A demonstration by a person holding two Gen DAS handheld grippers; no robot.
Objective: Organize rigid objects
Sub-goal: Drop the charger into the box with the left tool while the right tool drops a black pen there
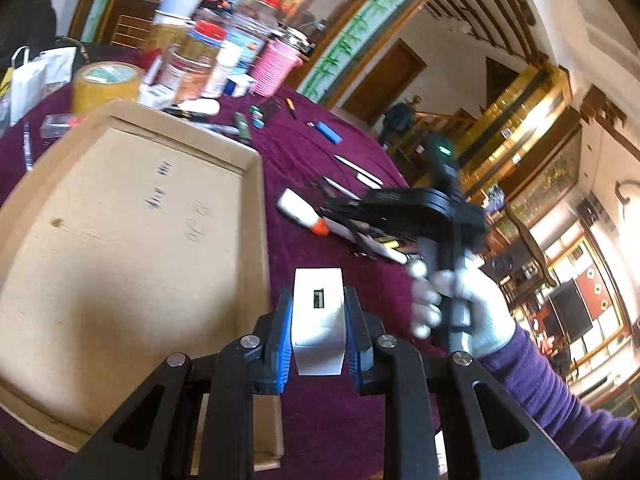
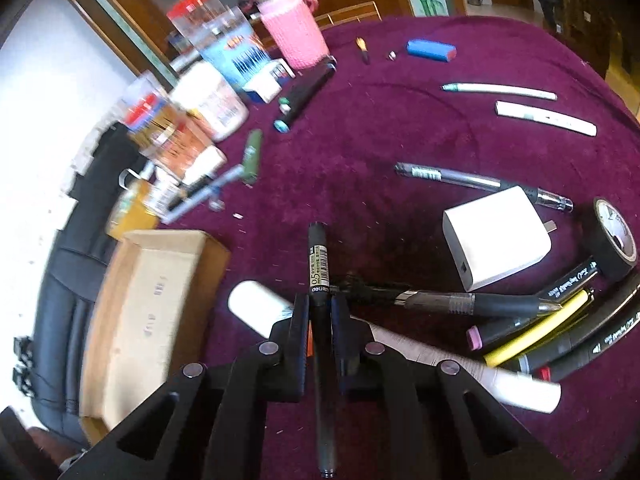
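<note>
White charger block (image 1: 318, 322) between left jaws; black pen (image 2: 319, 276) between right jaws.

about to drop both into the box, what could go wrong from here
1. The left gripper holds the white block beside the cardboard box, not over it; released now, it would likely miss.
2. The black pen sticks far past the right gripper and may pivot or catch the box wall.

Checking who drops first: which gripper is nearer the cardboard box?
Left. The left gripper, clamping a white charger, sits beside the cardboard box; the right gripper is farther right.
</note>
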